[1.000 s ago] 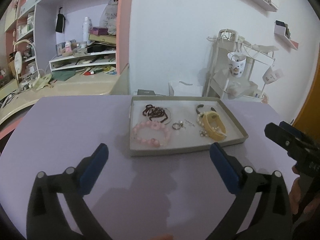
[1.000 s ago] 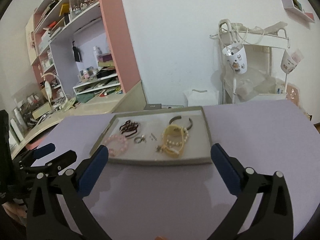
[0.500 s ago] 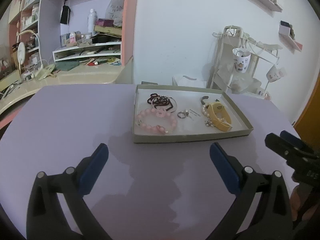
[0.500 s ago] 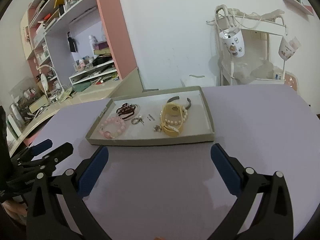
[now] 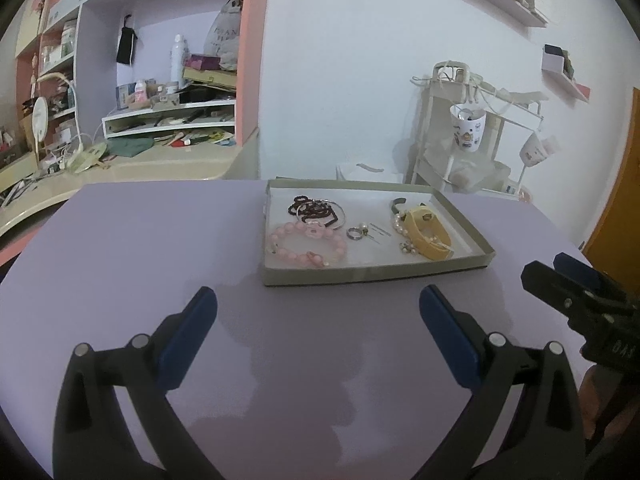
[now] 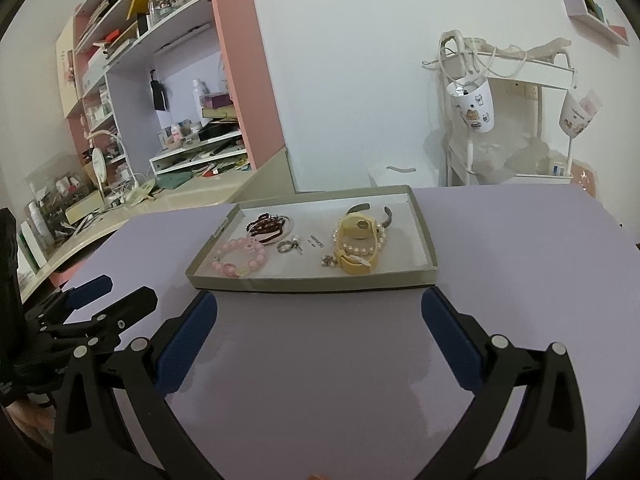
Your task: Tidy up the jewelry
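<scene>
Jewelry, a pink bead bracelet (image 6: 240, 258), a dark bead strand (image 6: 269, 226) and a yellow band watch (image 6: 357, 236), lies in the shallow grey cardboard tray (image 6: 312, 280) at twelve o'clock on the lilac table (image 6: 320, 360), beyond my left jaws (image 5: 318, 308) and right jaws (image 6: 319, 310), both spread wide and empty.
</scene>
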`<state>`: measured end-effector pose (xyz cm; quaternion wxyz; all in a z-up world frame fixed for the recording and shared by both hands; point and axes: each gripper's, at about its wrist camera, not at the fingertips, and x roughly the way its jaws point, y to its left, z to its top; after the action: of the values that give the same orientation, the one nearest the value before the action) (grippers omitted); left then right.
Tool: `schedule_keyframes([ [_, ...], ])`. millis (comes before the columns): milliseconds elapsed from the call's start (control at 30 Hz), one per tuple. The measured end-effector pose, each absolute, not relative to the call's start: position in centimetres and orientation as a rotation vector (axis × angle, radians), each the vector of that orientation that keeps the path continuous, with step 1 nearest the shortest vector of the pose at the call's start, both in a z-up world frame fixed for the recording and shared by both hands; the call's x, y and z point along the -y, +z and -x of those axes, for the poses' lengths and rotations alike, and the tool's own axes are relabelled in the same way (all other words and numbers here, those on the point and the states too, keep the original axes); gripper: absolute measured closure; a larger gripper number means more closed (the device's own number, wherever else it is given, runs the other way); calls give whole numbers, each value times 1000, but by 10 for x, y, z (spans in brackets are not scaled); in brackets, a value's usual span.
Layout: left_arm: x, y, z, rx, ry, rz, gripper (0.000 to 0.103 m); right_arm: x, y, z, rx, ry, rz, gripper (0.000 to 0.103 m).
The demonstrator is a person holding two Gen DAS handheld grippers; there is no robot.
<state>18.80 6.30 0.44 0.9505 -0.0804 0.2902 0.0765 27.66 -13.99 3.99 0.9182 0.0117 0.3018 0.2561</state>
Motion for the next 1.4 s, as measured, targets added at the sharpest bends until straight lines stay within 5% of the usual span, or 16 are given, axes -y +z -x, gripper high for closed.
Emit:
schedule_keyframes([
  [1400, -50, 23, -181, -562, 146, 143, 2, 145, 48, -272, -616, 539, -50, 1],
])
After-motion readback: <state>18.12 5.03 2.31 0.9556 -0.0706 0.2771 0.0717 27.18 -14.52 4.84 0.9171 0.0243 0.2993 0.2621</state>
